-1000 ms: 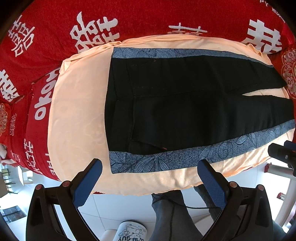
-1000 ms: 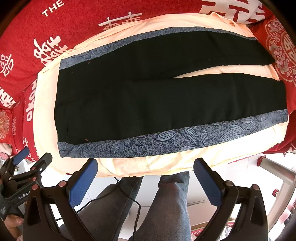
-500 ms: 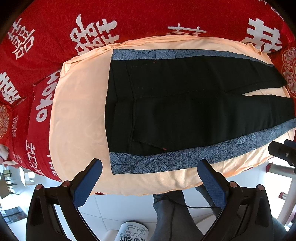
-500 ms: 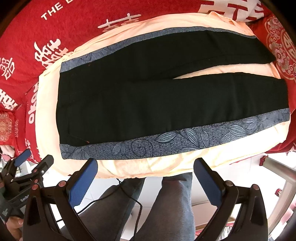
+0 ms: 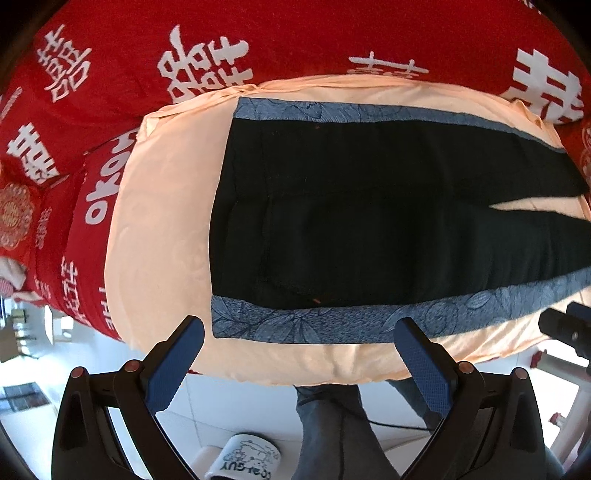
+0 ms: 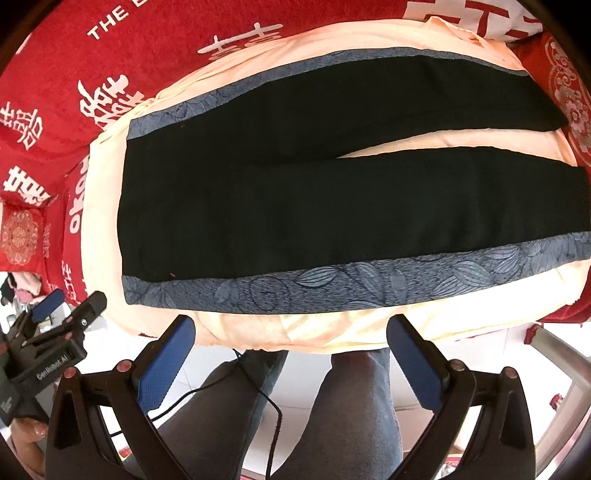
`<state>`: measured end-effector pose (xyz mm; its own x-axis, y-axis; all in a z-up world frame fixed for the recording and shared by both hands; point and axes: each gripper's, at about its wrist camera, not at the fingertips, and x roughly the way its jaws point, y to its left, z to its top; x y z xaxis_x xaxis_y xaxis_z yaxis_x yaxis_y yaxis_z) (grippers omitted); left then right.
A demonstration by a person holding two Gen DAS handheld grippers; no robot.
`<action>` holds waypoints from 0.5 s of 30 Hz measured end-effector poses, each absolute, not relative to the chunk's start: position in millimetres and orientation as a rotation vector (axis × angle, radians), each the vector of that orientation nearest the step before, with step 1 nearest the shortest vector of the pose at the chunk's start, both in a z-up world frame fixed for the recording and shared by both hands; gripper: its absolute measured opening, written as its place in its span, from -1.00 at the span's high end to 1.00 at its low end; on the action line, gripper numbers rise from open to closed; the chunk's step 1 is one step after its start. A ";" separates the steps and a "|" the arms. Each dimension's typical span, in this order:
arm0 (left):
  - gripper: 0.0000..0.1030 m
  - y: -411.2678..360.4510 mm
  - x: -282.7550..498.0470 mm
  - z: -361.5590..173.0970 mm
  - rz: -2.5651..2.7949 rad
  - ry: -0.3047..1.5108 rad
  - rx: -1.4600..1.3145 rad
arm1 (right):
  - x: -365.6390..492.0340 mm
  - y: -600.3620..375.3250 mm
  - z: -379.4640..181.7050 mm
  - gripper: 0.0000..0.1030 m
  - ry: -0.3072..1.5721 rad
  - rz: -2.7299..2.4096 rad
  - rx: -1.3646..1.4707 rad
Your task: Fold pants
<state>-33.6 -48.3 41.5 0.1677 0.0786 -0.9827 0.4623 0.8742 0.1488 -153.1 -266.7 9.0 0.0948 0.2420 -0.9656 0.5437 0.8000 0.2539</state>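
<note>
Black pants [image 5: 388, 229] with blue patterned side stripes lie flat on a peach sheet [image 5: 159, 229] over the red cover [image 5: 295, 40], waistband to the left, legs slightly parted. The left gripper [image 5: 299, 334] hovers wide open and empty near the waist edge; the right gripper [image 6: 290, 328] gapes too, holding nothing.

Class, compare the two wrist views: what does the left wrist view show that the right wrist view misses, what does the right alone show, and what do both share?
Only the left wrist view shows a white printed mug on the floor and the left tongs, open. Only the right wrist view shows both leg ends of the pants, a black cable, and the right tongs, open. Both show the black pants lying flat and unfolded on a peach cloth over a red blanket.
</note>
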 end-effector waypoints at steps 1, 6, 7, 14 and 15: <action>-1.00 -50.2 -36.3 42.9 -0.277 1.387 0.459 | -155.4 -271.2 9.0 -1.00 1.491 -0.240 0.663; -1.00 -58.1 -46.7 47.8 -0.233 1.376 0.416 | -162.8 -286.8 9.5 -1.00 1.499 -0.204 0.625; -1.00 -58.9 -47.9 48.3 -0.227 1.376 0.408 | -163.4 -288.5 9.8 -1.00 1.498 -0.204 0.617; -1.00 -42.6 -44.1 49.0 -0.228 1.381 0.311 | -169.2 -297.2 14.5 -1.00 1.444 -0.218 0.631; -1.00 -38.0 -42.0 46.9 -0.230 1.379 0.297 | -170.4 -296.9 11.5 -1.00 1.436 -0.210 0.666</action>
<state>-42.0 -38.0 46.9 0.1778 0.0132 -0.9840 0.3317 0.9406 0.0726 -170.4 -296.9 11.5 0.1521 0.2530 -0.9554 0.5163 0.8040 0.2951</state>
